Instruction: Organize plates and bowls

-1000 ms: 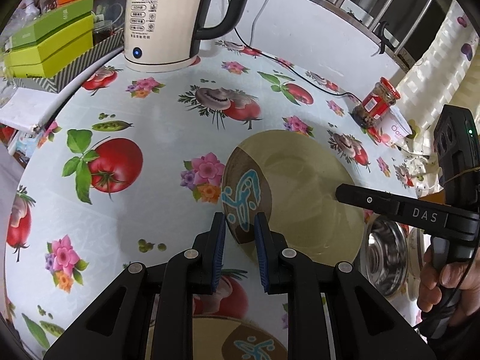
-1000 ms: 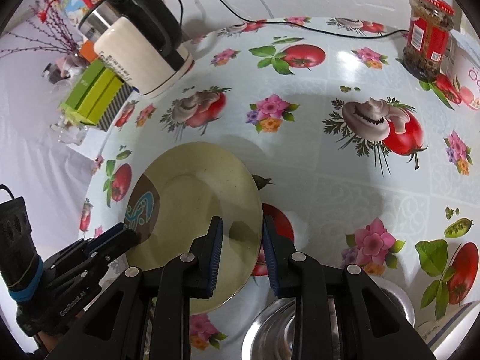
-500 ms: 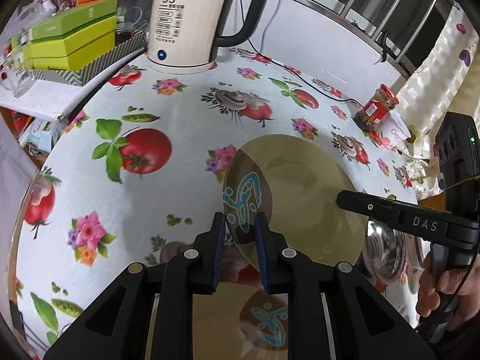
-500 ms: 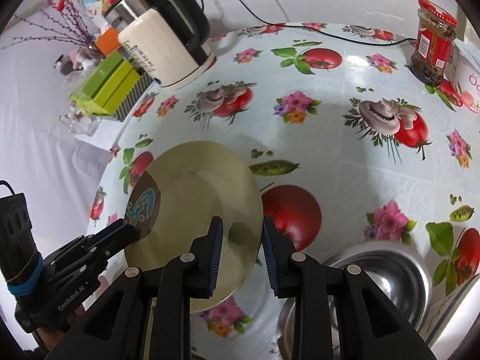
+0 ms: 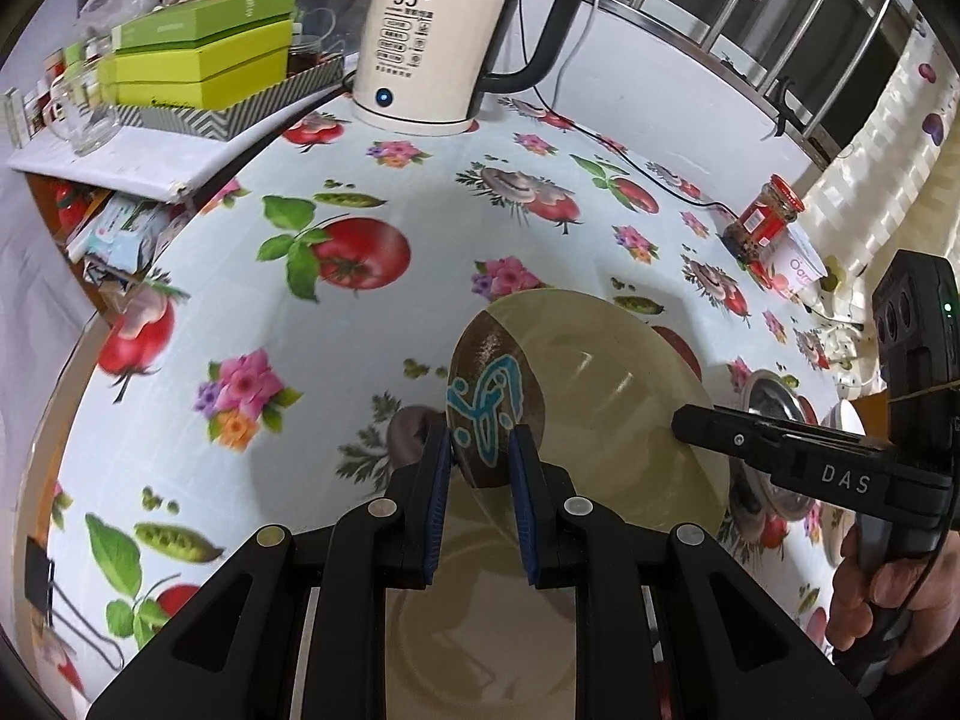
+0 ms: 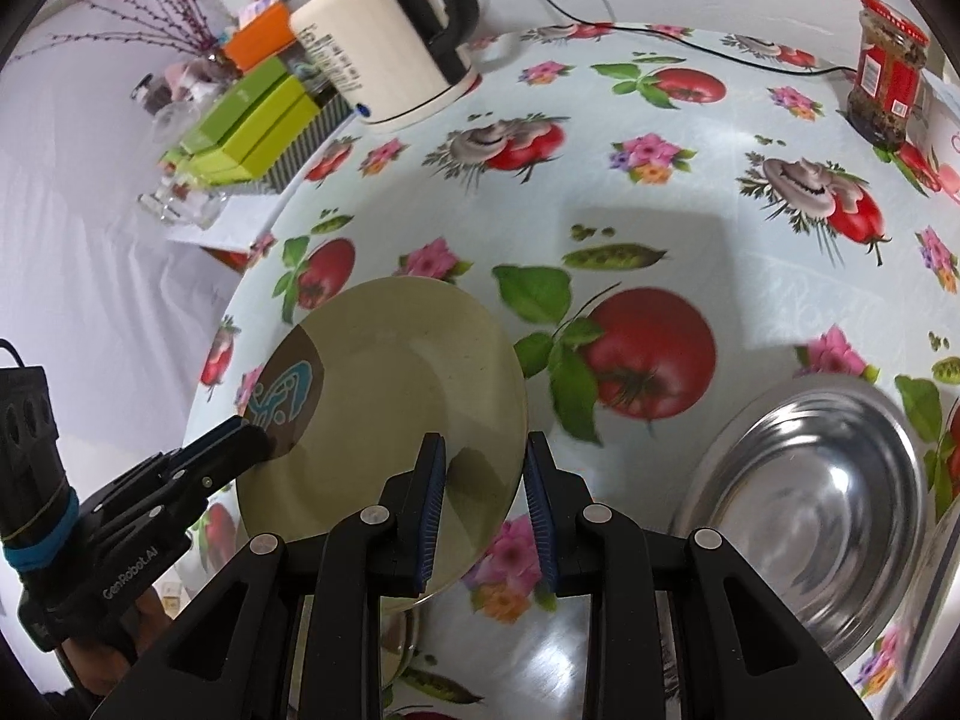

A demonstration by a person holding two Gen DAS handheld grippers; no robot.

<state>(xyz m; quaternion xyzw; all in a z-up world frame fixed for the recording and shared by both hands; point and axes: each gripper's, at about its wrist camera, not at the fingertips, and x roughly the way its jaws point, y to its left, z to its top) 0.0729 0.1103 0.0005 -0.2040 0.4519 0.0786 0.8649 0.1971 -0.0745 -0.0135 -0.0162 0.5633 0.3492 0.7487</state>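
Note:
A beige plate [image 5: 606,402] with a brown patch and a blue motif hangs tilted above the table, carried by both grippers. My left gripper [image 5: 480,462] is shut on its rim at the brown patch. My right gripper [image 6: 485,480] is shut on the opposite rim of the plate [image 6: 396,402]. Each view shows the other gripper: the right gripper [image 5: 696,423] reaches in from the right, the left gripper [image 6: 246,441] from the lower left. A second beige plate [image 5: 480,618] lies on the table right under my left gripper. A steel bowl [image 6: 810,492] sits to the right.
A white kettle [image 5: 438,42] and its cord stand at the back of the flowered tablecloth [image 5: 270,312]. Green boxes [image 5: 204,54] and glassware sit on a side shelf at left. A red-lidded jar [image 5: 762,222] and a cup are at the right. A hand [image 5: 888,606] grips the right handle.
Both grippers have carried the plate back toward the near side of the table. More of the second plate shows under the left gripper, and the steel bowl has come further into the right view.

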